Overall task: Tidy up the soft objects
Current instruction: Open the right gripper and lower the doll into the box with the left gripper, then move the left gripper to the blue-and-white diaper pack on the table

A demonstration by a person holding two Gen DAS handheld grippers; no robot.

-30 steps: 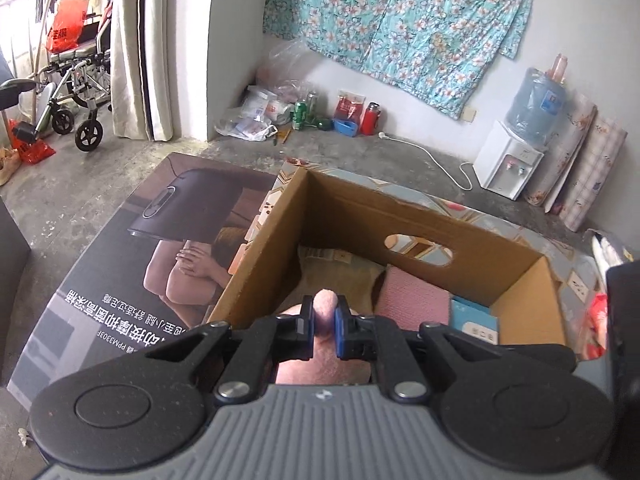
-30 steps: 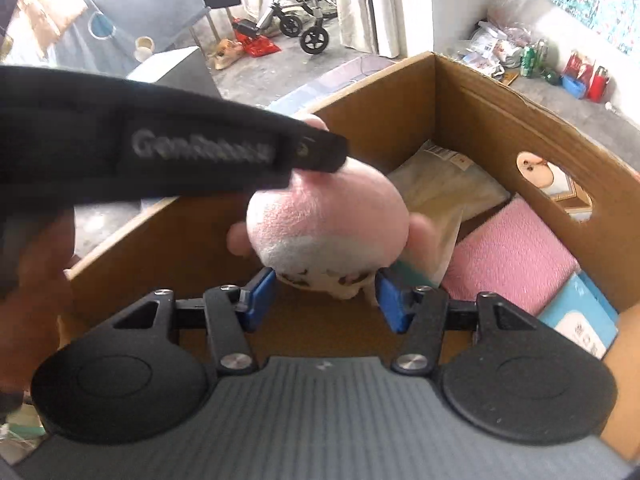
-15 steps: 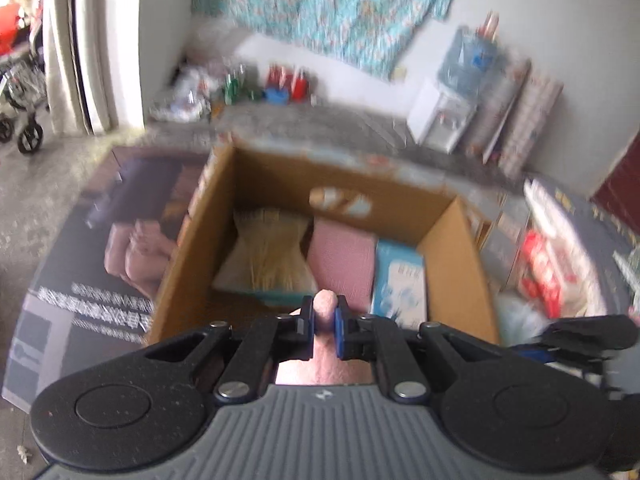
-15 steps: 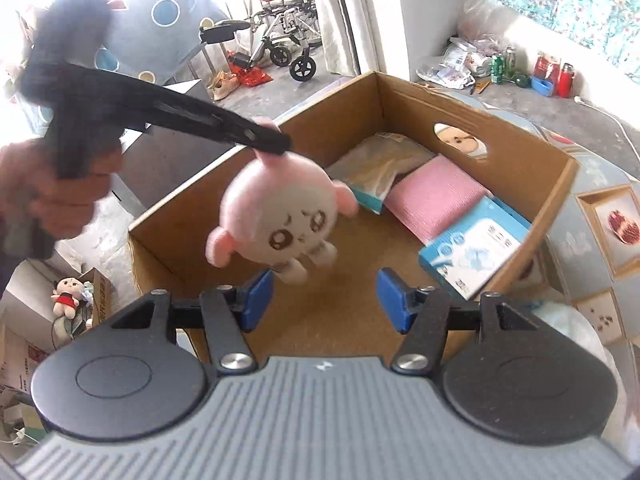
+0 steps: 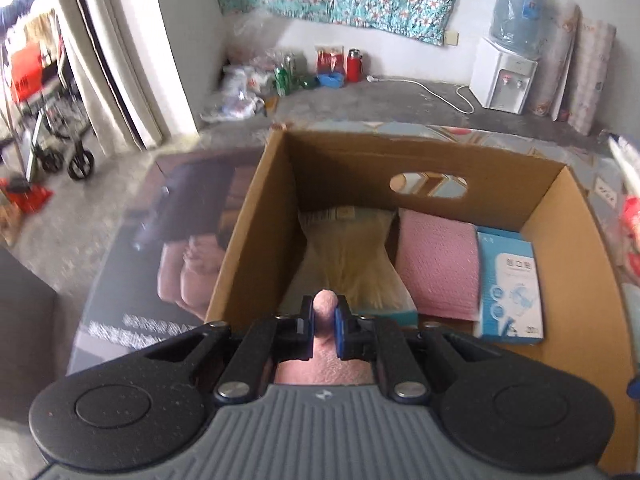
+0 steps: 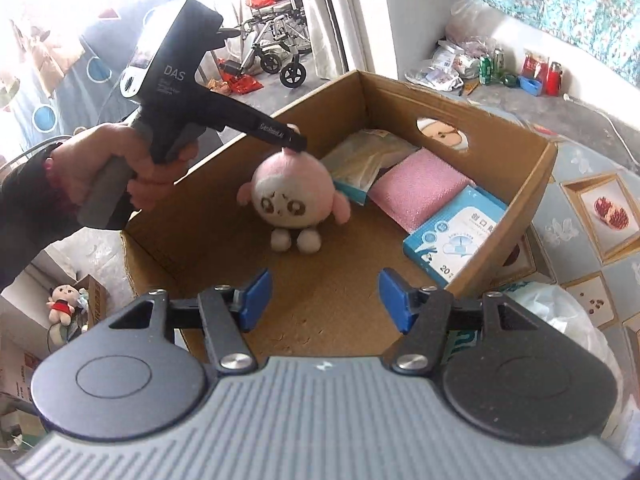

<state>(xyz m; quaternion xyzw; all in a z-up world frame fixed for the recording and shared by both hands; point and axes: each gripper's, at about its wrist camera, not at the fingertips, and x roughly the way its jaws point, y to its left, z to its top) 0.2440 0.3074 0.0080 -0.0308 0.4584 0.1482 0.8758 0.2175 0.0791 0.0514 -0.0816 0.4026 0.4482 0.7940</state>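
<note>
The cardboard box [image 6: 512,184] holds, along its far wall, a clear packet [image 6: 364,156], a pink sponge cloth [image 6: 416,192] and a blue-and-white pack [image 6: 452,236]. The pink plush toy [image 6: 294,200] now hangs low inside the box over its bare floor, so release looks close. The left gripper [image 6: 294,144] has its fingers pinching the tuft on the plush's head. The right gripper [image 6: 324,296] has drawn back from the toy; its blue fingers [image 6: 256,292], just opened a little further, stand spread with nothing between them. A second ago they flanked the plush closely.
</note>
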